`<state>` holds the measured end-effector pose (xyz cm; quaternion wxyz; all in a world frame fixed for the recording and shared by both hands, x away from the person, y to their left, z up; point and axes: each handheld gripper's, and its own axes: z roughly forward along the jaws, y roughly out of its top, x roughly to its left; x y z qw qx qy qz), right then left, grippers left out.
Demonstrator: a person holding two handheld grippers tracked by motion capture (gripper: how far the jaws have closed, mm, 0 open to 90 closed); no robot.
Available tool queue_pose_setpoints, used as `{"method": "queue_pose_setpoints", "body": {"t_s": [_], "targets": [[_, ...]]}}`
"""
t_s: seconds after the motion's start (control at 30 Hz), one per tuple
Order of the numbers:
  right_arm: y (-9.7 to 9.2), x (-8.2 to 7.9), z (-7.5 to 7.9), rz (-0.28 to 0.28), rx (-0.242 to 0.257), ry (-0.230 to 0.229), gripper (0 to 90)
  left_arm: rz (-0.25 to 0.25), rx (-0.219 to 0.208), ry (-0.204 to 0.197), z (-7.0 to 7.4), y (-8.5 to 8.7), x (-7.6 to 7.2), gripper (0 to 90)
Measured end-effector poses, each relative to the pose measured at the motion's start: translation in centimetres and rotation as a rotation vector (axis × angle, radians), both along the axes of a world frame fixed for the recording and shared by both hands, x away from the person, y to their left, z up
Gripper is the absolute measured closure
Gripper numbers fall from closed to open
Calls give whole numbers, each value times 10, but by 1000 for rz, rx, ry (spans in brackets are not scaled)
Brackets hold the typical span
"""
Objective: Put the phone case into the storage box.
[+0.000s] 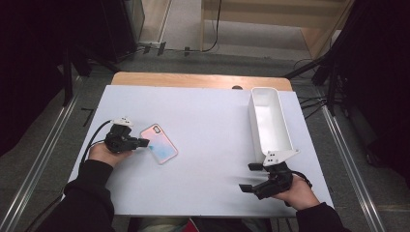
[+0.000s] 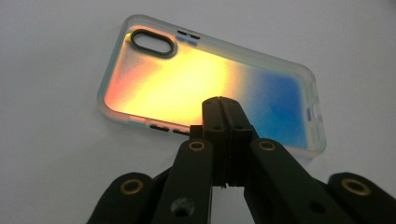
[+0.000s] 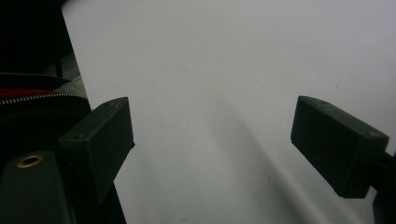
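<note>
**A:** High view first. A phone case (image 1: 158,143), pinkish with a blue end, is seen lying flat on the white table (image 1: 208,183), left of the middle. The left gripper (image 1: 143,142) is held right at the case's near-left edge, its tips just about touching it. The right gripper (image 1: 247,177) is parked near the front right corner, well apart from the case, with nothing between its jaws. A long white bin (image 1: 269,122) is stood just behind it, along the right side.

**B:** And the left gripper view?

**A:** There the jaws are pressed together, pad to pad, and nothing is pinched between them. The left gripper (image 2: 223,105) tip is seen over the long near edge of the case (image 2: 187,79). Whether that edge is actually touched can't be told from here. The camera cutout (image 2: 153,43) is found at the far left end, and the case goes orange to blue, left to right.

**B:** Right gripper view?

**A:** The jaws are held wide apart there, right gripper (image 3: 212,140), and bare white table (image 3: 224,60) is seen between them. A dark sleeve with a zip (image 3: 32,95) is caught at the left edge.
</note>
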<state>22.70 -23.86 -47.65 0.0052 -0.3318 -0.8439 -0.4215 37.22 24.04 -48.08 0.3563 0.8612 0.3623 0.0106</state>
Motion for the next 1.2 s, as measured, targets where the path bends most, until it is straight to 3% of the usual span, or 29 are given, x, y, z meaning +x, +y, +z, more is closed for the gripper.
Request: {"method": "queue_pose_setpoints", "body": {"t_s": [0.63, 1.2], "targets": [[0, 0, 0, 1, -3, 3, 118, -22, 22, -10, -4, -10, 0, 892], [0, 0, 0, 2, 4, 1, 118, -6, -14, -8, -7, -24, 7, 892]]}}
